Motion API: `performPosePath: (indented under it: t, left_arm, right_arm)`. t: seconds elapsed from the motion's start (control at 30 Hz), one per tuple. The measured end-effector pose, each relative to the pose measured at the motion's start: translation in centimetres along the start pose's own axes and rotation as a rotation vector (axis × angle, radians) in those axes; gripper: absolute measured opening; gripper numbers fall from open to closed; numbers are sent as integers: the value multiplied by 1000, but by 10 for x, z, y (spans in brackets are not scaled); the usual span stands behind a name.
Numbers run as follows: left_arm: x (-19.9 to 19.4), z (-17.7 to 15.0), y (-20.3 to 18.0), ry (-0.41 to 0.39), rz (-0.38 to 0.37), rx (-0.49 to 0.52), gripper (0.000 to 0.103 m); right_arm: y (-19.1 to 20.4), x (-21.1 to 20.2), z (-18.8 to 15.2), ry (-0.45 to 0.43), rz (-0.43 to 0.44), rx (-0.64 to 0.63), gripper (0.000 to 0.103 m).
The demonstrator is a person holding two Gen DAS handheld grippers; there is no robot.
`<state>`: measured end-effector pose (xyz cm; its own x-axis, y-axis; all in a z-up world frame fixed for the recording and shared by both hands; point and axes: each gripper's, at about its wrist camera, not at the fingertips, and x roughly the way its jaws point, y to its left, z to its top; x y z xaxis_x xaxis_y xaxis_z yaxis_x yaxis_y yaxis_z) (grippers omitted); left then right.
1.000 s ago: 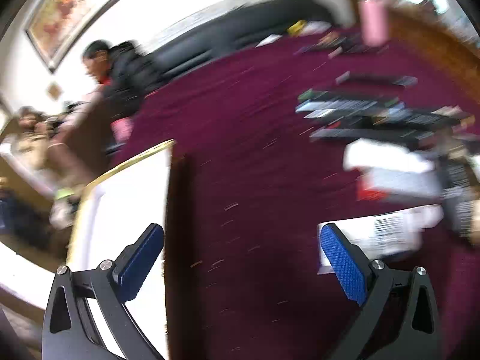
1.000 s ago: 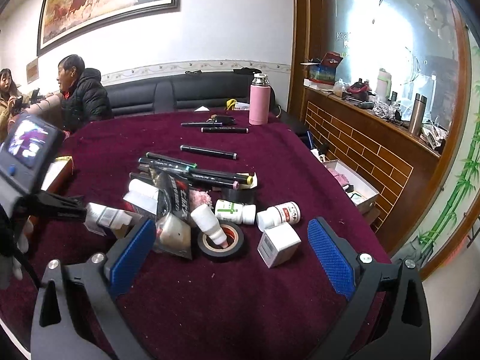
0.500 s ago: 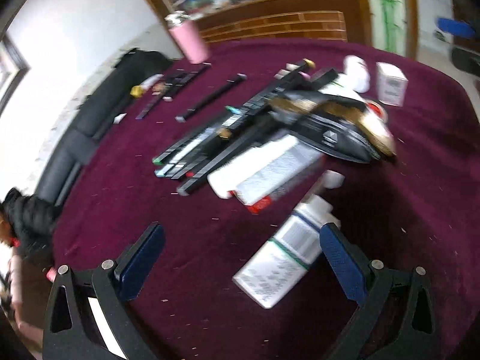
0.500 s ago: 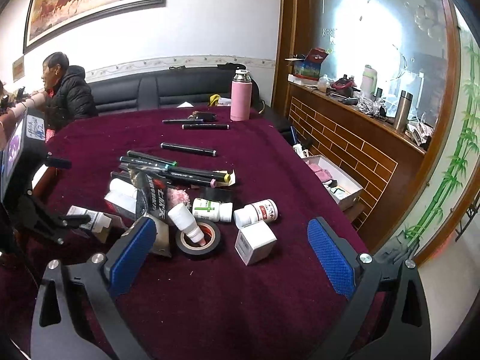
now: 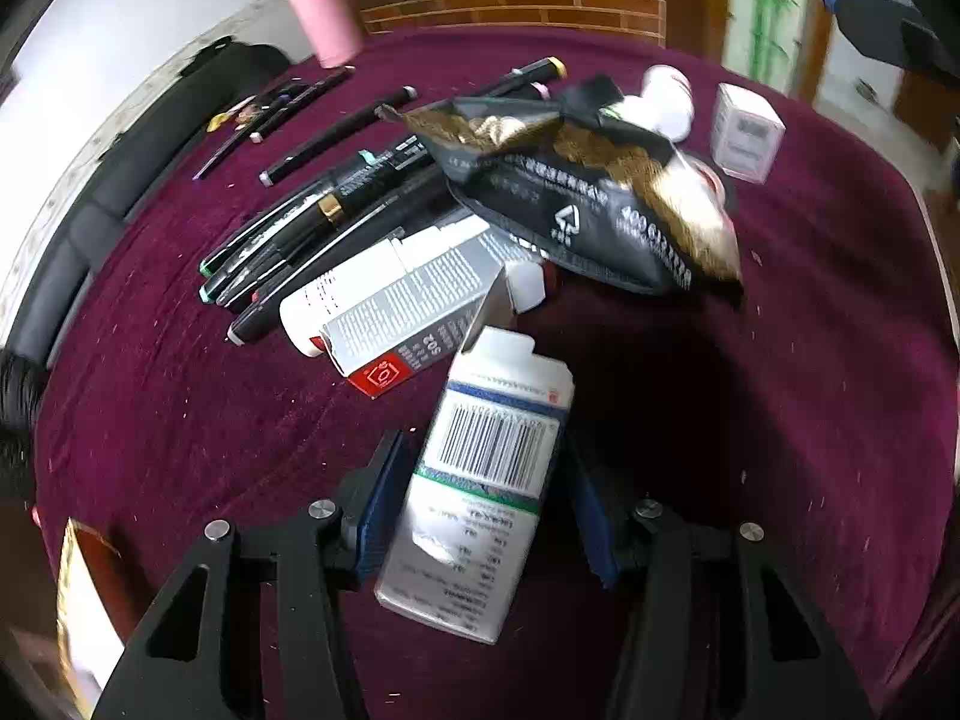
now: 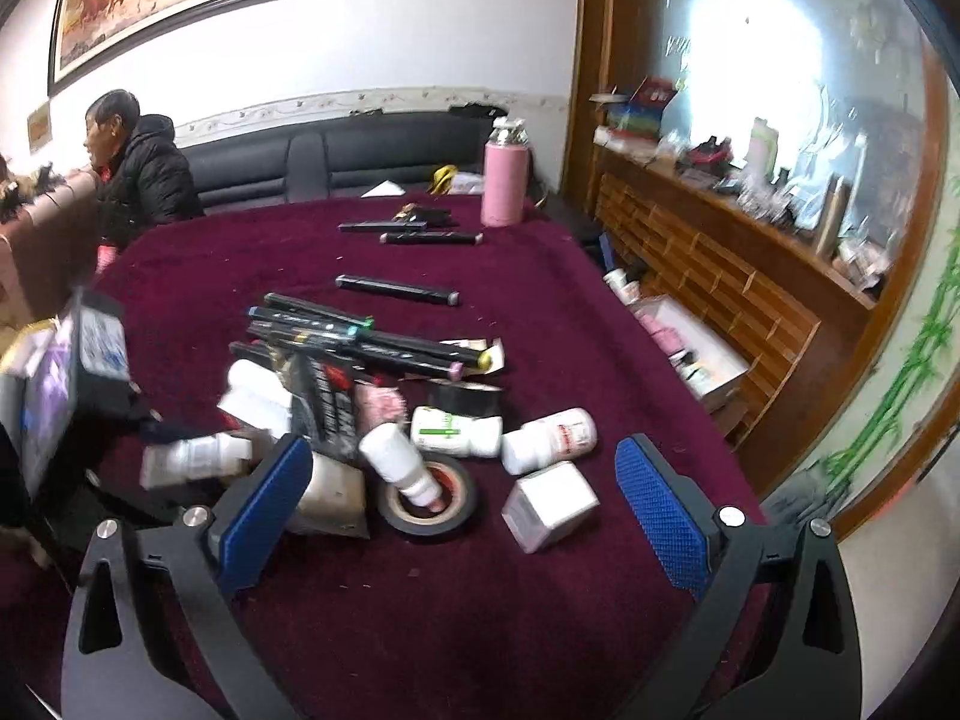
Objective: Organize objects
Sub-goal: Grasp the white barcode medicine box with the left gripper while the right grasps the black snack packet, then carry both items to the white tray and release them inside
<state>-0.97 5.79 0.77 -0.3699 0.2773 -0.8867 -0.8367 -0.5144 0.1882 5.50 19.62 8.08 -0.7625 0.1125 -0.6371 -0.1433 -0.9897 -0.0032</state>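
Note:
A white medicine box [image 5: 480, 480] with a barcode lies on the maroon tablecloth [image 5: 180, 408] at the near end of the pile. My left gripper [image 5: 483, 456] points down over it. The jaws are closing, with the box between them and a blue pad against each long side. The same box [image 6: 192, 462] shows blurred at the left of the right wrist view. My right gripper [image 6: 462, 450] hangs open above the cloth with nothing between its fingers. Just ahead of it are a black tape roll [image 6: 429, 498] and a small white carton [image 6: 549, 504].
The pile holds several black markers [image 5: 300, 228], a black and gold pouch [image 5: 588, 198], a silver carton [image 5: 408, 312] and white bottles [image 6: 549, 441]. A pink flask [image 6: 504, 180] stands at the far edge. A person [image 6: 144, 174] sits on the sofa beyond. An open box [image 6: 690, 342] sits off the table's right side.
My left gripper swung from the tray at the table's left to the pile, sank over the white box and drew its jaws in around it. The right gripper drifted slightly.

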Motion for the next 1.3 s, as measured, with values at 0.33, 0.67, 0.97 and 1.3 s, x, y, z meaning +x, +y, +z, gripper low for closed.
performPosePath:
  t: [0.33,0.67,0.97,1.3]
  left_arm:
    - [-24,-21,17,8,45,-340,29]
    - [-59,-55,32,-44,115,-483,30]
    - [-84,-80,44,-87,122,-569,30]
    - [-139,-105,66,-153,147,-629,30]
  right_arm:
    - [31,39,27,115,118,-32,101]
    - [62,100,16,295,8,-68,47]
    - [46,78,15,290,143,52,14]
    - [84,23,35,261,290,-17,14]
